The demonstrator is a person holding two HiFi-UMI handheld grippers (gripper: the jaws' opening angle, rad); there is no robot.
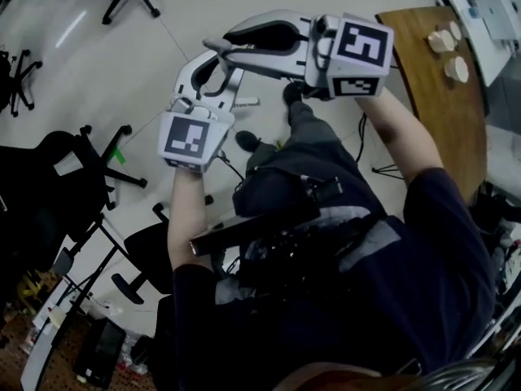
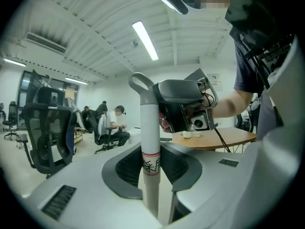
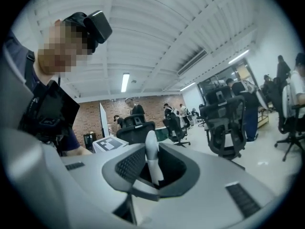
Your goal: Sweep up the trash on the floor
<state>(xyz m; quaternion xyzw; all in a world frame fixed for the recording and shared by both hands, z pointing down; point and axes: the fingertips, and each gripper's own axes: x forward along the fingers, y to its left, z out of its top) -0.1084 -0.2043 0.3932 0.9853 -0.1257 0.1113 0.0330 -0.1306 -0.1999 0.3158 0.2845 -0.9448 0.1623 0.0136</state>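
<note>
Fingers of the left gripper (image 2: pixel 151 175), half-closed, pinch a looped grey handle (image 2: pixel 150 128); those of the right gripper (image 3: pixel 152 171) pinch a white handle (image 3: pixel 151 154). No trash shows on the floor (image 1: pixel 122 55) below them, so sweeping blind could miss it.

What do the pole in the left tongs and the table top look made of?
Pole: smooth pale grey tube, plastic or painted metal, can't tell which; paper-like label round it. Table top: wood or veneer, brown, faintly streaked, matte.
</note>
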